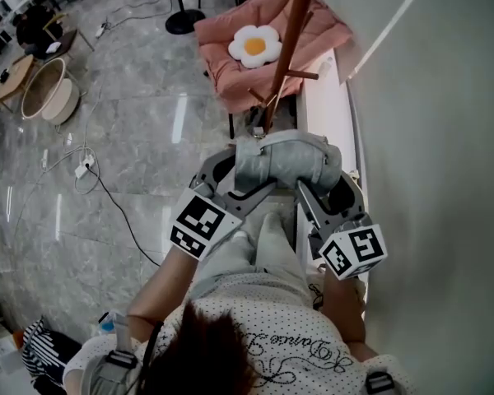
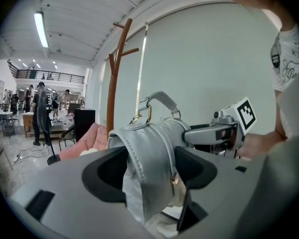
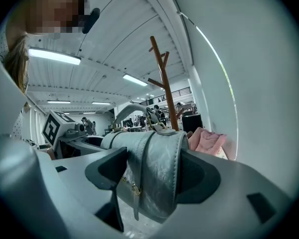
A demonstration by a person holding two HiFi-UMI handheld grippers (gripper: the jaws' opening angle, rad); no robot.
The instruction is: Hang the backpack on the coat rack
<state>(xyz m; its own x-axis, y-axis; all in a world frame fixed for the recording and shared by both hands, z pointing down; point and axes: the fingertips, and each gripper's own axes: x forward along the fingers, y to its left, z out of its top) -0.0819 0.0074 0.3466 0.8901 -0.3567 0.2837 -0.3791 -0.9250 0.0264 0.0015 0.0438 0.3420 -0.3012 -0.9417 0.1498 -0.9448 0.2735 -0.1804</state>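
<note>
A small grey leather backpack [image 1: 284,161] hangs in the air between my two grippers, in front of the person's chest. My left gripper [image 1: 228,174] is shut on the backpack's left end [image 2: 149,176]. My right gripper [image 1: 325,179] is shut on its right end [image 3: 154,176]. Its top handle [image 2: 162,99] with brass rings stands up between the two. The brown wooden coat rack [image 1: 288,48] rises just beyond the backpack, close to the white wall; its pegs [image 2: 130,51] fork off higher up, above the handle.
A pink cushioned chair [image 1: 230,56] with a flower pillow [image 1: 255,46] stands behind the rack. A white wall [image 1: 428,138] runs along the right. Cables [image 1: 90,171] trail over the grey floor at left, near a round basket [image 1: 49,89]. People stand far off in the hall.
</note>
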